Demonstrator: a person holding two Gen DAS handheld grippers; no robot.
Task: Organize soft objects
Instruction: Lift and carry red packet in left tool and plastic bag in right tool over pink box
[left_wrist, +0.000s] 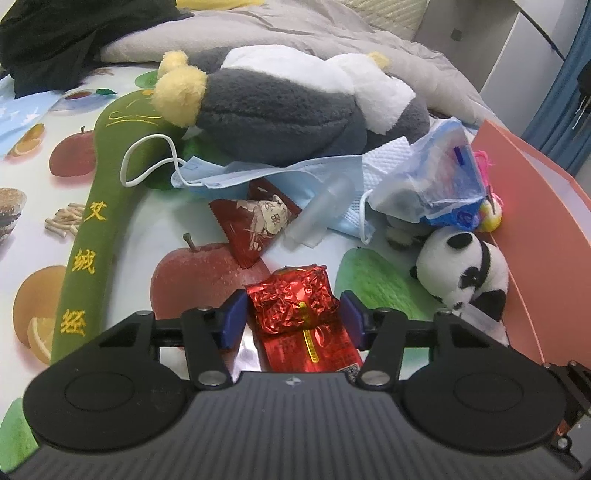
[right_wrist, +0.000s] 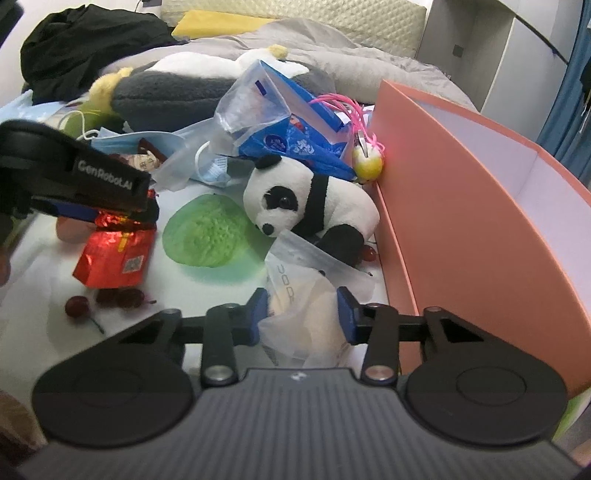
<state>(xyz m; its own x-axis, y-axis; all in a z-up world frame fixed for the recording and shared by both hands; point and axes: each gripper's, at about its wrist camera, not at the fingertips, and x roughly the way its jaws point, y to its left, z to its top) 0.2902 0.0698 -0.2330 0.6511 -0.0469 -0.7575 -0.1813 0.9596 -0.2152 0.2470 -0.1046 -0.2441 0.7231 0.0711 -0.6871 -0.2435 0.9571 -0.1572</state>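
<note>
A bed is carrying everything, under a fruit-printed sheet (left_wrist: 33, 192). Lying on it are a green embroidered pillow (left_wrist: 96, 206) at left, a grey plush (left_wrist: 280, 110) far, face masks (left_wrist: 258, 177) mid-scene, a panda toy (right_wrist: 310, 199) beside the orange box (right_wrist: 461, 206) at right.

pretty even, soft indoor light with only faint shadows, some glare off the crinkly red foil packet (left_wrist: 295, 306), heavy fisheye bending at the edges with dark corners, and both views look a bit soft and grainy overall.
</note>
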